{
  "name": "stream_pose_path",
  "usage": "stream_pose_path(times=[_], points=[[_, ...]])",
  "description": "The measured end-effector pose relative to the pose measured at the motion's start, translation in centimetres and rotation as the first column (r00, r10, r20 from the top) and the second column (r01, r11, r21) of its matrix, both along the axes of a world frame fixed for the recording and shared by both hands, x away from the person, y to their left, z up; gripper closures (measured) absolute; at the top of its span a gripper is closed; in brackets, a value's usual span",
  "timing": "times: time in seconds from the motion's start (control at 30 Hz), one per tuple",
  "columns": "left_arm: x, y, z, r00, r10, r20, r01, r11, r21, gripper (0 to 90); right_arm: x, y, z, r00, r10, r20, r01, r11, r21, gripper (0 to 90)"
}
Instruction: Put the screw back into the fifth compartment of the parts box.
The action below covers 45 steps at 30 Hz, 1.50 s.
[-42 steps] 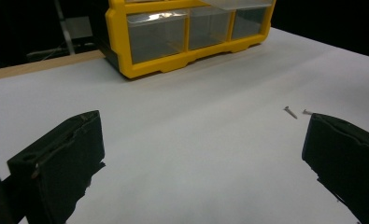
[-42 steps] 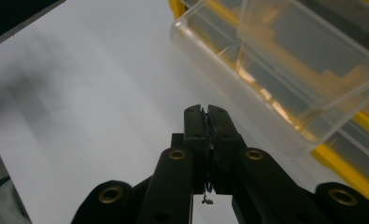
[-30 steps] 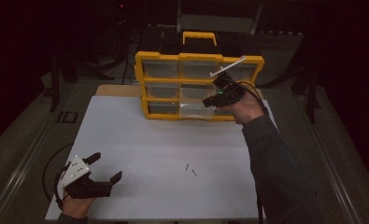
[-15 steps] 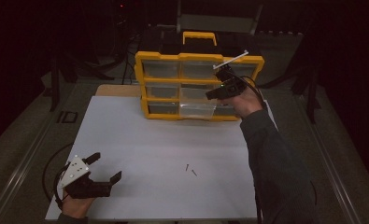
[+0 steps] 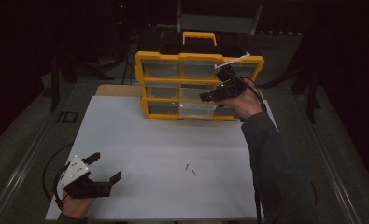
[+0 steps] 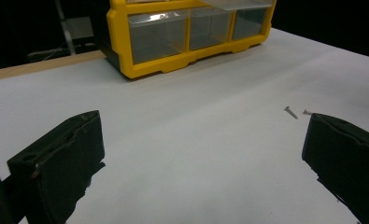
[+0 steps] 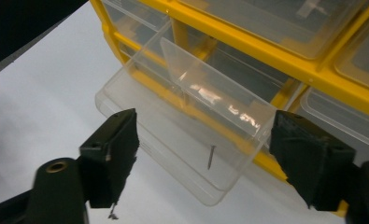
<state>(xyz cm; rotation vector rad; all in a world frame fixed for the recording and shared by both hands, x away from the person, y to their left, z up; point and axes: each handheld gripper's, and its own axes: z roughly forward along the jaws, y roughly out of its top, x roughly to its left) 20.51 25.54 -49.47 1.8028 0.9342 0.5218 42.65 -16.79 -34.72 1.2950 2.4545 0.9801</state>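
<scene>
White sheeting covers the table [image 5: 140,140], with darkness all around it. At the far edge stands a yellow organizer [image 5: 198,86] of clear drawers, and one drawer [image 7: 191,116] in its lower rows is pulled out toward the person.

Just above that drawer hangs the right gripper [image 5: 209,96]; its jaws have just been opening and now stand wide apart with nothing pressed between them. In the right gripper view the drawer sits between and beyond the two jaws, and a single screw [image 7: 211,157] lies on its clear floor, closer to the right jaw than the left, touching neither.

Two more screws [image 5: 190,170] lie loose on the sheet, well short of the organizer and near the middle of the table.

At the near left corner rests the left gripper [image 5: 102,167], jaws spread and empty; in the left gripper view the loose screws [image 6: 296,112] lie just beyond its right jaw.
</scene>
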Motion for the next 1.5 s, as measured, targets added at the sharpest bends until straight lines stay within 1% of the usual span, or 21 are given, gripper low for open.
stream_pose_path(times=[0.07,0.17,0.33,0.47,0.77,1.03,1.1,1.5], points=[[0.0,0.0,0.0,1.0000,0.001,-0.001,-0.001,1.0000,-0.001,0.1,-0.1,-0.1,-0.2,1.0000,-0.006,-0.004,0.006,1.0000,-0.002,19.3],[0.0,0.0,0.0,1.0000,0.001,-0.002,-0.001,1.0000,0.000,0.1,-0.3,-0.2,-0.4,1.0000,0.001,-0.004,-0.001,1.0000,-0.008,18.3],[0.0,0.0,0.0,1.0000,-0.001,-0.001,0.001,1.0000,0.001,0.0,-0.9,-0.2,-0.7,0.9996,0.028,-0.001,-0.028,0.9994,-0.023,16.4],[0.0,0.0,0.0,1.0000,0.000,0.000,0.000,1.0000,-0.001,0.0,-1.6,-0.2,-0.7,0.9993,0.037,0.004,-0.037,0.9988,-0.031,15.5],[0.0,0.0,0.0,1.0000,0.001,0.000,-0.001,1.0000,-0.002,0.0,-2.9,-0.1,-1.1,0.9979,0.061,0.019,-0.061,0.9970,-0.047,15.1],[0.0,-0.1,0.0,1.0000,-0.001,0.001,0.001,1.0000,-0.002,0.0,-4.2,0.0,-1.7,0.9964,0.079,0.030,-0.078,0.9958,-0.049,15.1],[0.0,-0.1,0.0,1.0000,-0.001,0.001,0.001,1.0000,-0.002,0.1,-4.5,0.0,-1.8,0.9961,0.085,0.023,-0.084,0.9952,-0.050,15.1],[0.0,-0.1,0.0,1.0000,-0.003,0.000,0.003,1.0000,0.000,0.1,-5.9,0.2,-3.2,0.9936,0.112,0.020,-0.110,0.9915,-0.069,15.1]])
